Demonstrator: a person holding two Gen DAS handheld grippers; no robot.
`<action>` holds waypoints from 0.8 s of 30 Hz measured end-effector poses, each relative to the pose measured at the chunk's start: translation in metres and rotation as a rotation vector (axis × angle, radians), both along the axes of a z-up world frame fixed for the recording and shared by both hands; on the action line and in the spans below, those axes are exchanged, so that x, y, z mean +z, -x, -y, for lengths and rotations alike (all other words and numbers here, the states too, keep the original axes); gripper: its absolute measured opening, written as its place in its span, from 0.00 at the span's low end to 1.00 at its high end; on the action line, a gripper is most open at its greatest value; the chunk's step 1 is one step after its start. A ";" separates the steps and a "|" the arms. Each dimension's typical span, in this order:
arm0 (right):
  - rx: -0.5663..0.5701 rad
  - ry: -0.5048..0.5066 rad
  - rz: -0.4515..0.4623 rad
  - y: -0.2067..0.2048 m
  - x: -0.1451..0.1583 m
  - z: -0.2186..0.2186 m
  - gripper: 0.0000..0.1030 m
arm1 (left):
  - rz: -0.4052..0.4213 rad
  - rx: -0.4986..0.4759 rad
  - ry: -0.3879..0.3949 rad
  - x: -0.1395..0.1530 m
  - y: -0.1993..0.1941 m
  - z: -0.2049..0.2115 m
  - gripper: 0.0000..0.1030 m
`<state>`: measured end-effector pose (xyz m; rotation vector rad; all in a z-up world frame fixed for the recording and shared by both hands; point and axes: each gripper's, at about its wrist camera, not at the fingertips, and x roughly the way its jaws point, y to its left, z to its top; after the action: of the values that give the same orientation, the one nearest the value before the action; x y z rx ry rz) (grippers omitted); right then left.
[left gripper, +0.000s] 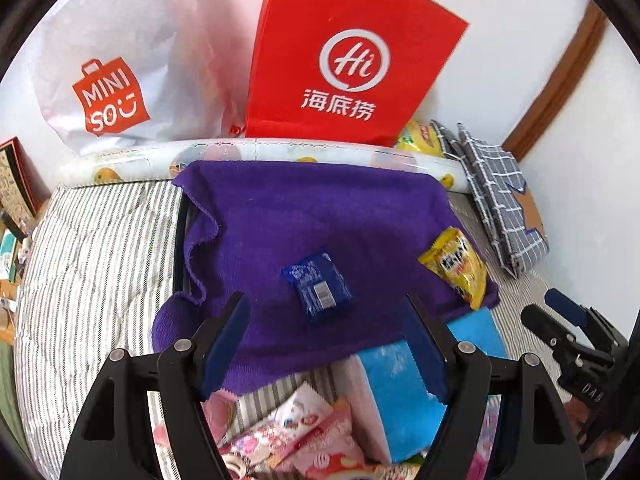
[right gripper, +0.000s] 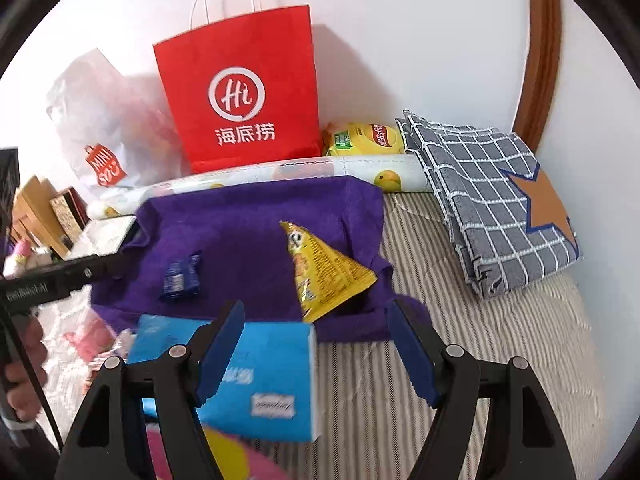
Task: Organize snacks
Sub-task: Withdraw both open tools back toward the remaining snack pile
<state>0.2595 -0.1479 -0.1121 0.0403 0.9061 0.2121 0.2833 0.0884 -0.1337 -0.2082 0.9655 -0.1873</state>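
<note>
A purple cloth lies on the striped bed. On it lie a small blue snack packet and a yellow snack packet. My left gripper is open and empty, just short of the blue packet. Under it are several pink snack packets and a blue tissue pack. In the right wrist view my right gripper is open and empty, above the tissue pack, just short of the yellow packet. The blue packet lies further left on the cloth.
A red paper bag and a white plastic bag stand against the wall behind a rolled printed sheet. A folded grey checked cloth and a yellow chip bag lie at the right. A shelf with clutter stands left.
</note>
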 end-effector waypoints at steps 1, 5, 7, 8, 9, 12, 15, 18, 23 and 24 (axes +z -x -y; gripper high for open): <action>-0.021 0.000 0.019 0.007 0.002 0.000 0.70 | 0.005 -0.004 -0.002 0.001 0.004 0.000 0.74; -0.043 -0.004 0.034 0.025 0.004 -0.002 0.70 | 0.036 -0.013 0.006 0.006 0.023 -0.005 0.74; -0.043 -0.016 0.020 0.031 0.003 -0.004 0.70 | 0.036 -0.008 0.008 0.006 0.029 -0.008 0.74; -0.040 -0.017 0.015 0.034 0.002 -0.005 0.70 | 0.031 -0.007 0.015 0.004 0.033 -0.010 0.74; -0.037 -0.016 0.014 0.037 0.000 -0.006 0.70 | 0.026 -0.007 0.019 0.003 0.035 -0.011 0.74; -0.045 -0.013 0.012 0.045 -0.003 -0.010 0.70 | 0.003 -0.029 0.049 -0.002 0.042 -0.016 0.73; -0.050 -0.042 0.003 0.051 -0.006 -0.012 0.70 | 0.009 -0.031 0.025 -0.004 0.050 -0.020 0.73; -0.057 -0.059 -0.004 0.055 -0.008 -0.016 0.70 | 0.005 -0.042 0.026 -0.007 0.056 -0.024 0.73; -0.071 -0.051 -0.003 0.062 -0.010 -0.024 0.70 | -0.004 -0.057 0.038 -0.010 0.061 -0.030 0.73; -0.073 -0.053 -0.001 0.063 -0.010 -0.025 0.70 | -0.007 -0.060 0.040 -0.011 0.061 -0.030 0.73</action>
<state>0.1964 -0.1226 -0.1219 0.1225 0.8987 0.1675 0.2219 0.1185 -0.1445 -0.2166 0.9759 -0.2616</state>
